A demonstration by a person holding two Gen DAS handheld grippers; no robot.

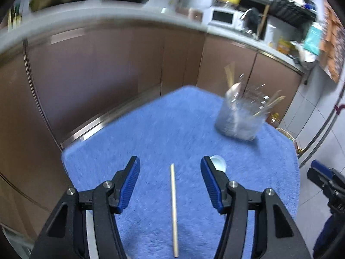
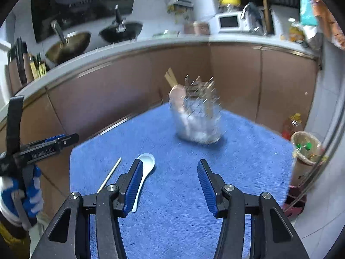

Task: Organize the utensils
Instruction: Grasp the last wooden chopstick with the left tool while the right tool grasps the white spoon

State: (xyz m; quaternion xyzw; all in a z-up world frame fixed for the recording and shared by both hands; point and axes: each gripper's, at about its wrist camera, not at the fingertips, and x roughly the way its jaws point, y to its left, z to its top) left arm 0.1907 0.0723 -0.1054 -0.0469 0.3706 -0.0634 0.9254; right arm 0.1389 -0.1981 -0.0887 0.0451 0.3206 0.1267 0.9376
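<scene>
A single wooden chopstick [image 1: 173,209] lies on the blue towel [image 1: 163,129], pointing away from me between the fingers of my left gripper [image 1: 170,168], which is open and above it. A white ceramic spoon [image 2: 145,172] lies on the towel [image 2: 237,172] beside the chopstick [image 2: 109,175]; in the left wrist view only its bowl [image 1: 220,163] shows. My right gripper [image 2: 170,171] is open and empty, its left finger over the spoon's handle. A clear utensil holder [image 2: 199,122] with a wire grid, chopsticks and a pink spoon stands at the towel's far side [image 1: 239,116].
Brown cabinet doors [image 2: 120,95] under a grey counter run behind the table. Woks [image 2: 69,43], a knife block [image 2: 36,64] and a microwave [image 2: 229,22] sit on the counter. A wicker bin [image 2: 306,146] stands on the floor to the right. A gloved hand [image 2: 23,196] holds the left gripper.
</scene>
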